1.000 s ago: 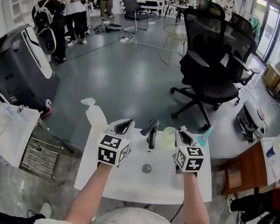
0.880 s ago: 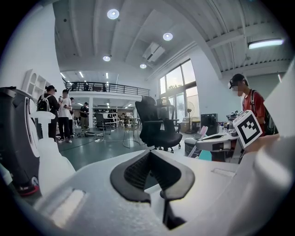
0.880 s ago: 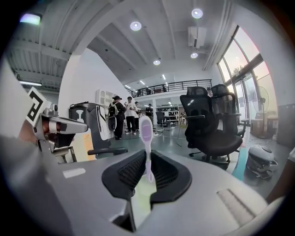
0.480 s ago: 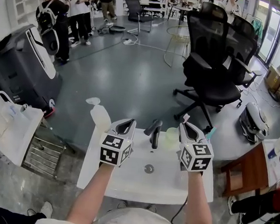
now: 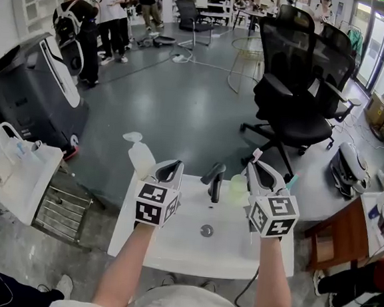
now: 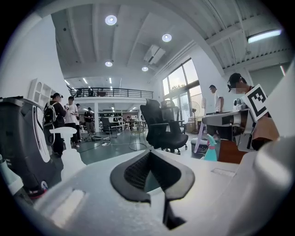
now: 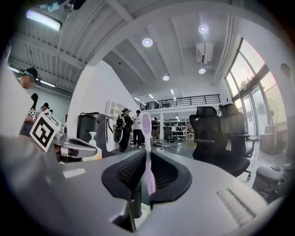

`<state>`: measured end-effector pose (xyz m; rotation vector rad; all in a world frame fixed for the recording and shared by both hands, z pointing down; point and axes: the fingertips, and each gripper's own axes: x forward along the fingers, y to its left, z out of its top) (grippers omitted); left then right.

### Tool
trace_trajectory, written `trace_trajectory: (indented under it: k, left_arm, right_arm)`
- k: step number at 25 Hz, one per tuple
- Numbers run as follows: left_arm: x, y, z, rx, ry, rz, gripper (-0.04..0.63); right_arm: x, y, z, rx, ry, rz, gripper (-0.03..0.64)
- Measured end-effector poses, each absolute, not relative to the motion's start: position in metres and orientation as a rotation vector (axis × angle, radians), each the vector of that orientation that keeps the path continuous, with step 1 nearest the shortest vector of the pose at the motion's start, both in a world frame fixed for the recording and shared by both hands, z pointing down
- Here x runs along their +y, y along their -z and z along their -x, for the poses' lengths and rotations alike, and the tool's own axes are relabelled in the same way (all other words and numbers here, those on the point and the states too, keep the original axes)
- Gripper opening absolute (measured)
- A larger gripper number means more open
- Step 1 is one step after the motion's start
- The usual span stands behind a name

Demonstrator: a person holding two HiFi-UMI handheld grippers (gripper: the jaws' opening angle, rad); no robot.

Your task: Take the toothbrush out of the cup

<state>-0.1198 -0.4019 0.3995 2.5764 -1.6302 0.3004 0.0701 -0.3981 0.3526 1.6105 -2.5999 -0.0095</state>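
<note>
Just right of the cup (image 5: 236,187) at frame centre, the pink toothbrush (image 7: 147,138) is being pinched upright by the right gripper (image 5: 256,168), the left gripper (image 5: 170,171) clenched empty; its thin handle could slip if the grip slackens.

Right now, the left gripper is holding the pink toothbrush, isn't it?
Not quite. It is the right gripper that is holding the pink toothbrush. The right gripper view shows the toothbrush pinched upright between its jaws. The left gripper has nothing between its jaws.
</note>
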Motion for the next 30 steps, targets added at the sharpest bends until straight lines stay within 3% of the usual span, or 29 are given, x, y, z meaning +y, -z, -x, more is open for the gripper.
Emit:
trace_trajectory:
  k: [30]
  left_arm:
    - [-0.398,-0.401,0.125,-1.625,-0.303,-2.575,0.005]
  right_arm:
    - [-0.395,-0.358,-0.059,-2.594,0.015,-1.585,0.034]
